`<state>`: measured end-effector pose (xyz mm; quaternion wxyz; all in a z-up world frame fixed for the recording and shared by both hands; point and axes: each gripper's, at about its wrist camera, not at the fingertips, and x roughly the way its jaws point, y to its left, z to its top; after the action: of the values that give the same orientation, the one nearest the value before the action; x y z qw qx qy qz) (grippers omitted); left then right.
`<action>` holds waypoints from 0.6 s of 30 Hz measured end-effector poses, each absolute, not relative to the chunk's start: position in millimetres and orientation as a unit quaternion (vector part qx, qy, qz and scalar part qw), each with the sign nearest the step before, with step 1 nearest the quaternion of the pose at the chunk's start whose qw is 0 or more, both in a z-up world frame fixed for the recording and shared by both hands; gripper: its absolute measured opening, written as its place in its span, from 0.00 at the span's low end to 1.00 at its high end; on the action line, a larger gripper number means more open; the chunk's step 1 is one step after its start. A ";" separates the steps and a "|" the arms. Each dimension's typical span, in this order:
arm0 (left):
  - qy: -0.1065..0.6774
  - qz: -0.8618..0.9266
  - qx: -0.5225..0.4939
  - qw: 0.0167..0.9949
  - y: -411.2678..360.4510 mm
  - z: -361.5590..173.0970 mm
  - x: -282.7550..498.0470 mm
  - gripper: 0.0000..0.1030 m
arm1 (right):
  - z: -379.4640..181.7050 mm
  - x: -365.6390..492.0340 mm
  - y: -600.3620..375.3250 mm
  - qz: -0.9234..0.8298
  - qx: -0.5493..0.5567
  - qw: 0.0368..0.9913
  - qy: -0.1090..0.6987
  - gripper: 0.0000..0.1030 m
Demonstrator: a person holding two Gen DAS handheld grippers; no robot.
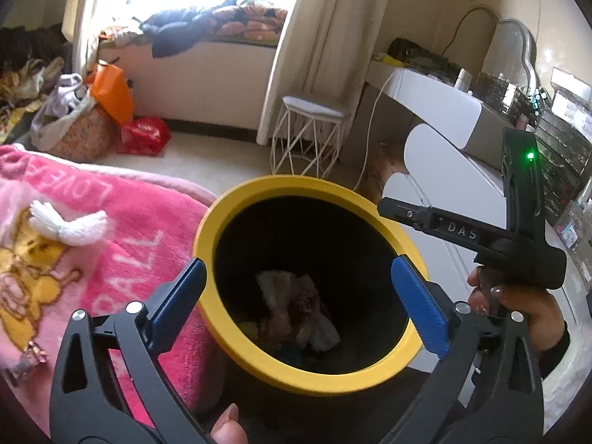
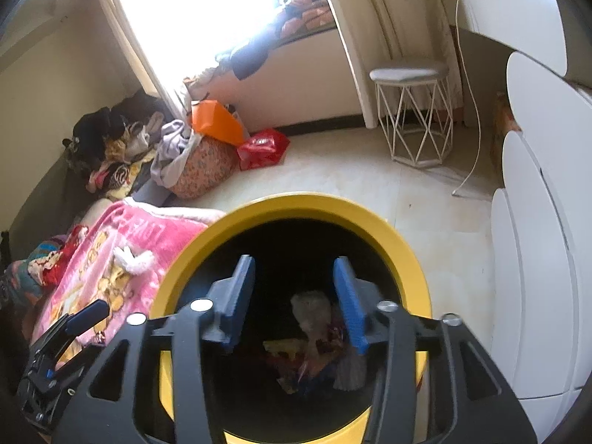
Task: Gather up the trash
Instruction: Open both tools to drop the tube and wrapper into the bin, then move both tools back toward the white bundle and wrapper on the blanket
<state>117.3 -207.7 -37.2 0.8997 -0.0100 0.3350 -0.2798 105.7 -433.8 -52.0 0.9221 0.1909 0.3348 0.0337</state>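
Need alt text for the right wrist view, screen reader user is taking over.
The right tongs hang open and empty over the mouth of a yellow-rimmed black trash bin, with crumpled wrappers and tissue at its bottom. A pink blanket carrying a white fluffy scrap lies left of the bin; a white wire stool stands on the floor beyond.

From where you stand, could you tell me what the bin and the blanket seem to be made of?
The bin: probably moulded plastic, with a smooth matte yellow rim and a dark inside. The blanket: soft fleece, going by its fuzzy pink printed nap.
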 end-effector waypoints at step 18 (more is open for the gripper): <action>0.276 -0.218 -0.027 0.936 -146.0 -8.3 101.1 0.90 | -17.4 93.4 -389.4 0.071 0.142 0.947 0.279 0.64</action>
<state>101.1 -146.0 -8.3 0.9359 -0.0265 0.2755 -0.2178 93.4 -389.4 -17.4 0.9470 0.1419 0.2792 0.0713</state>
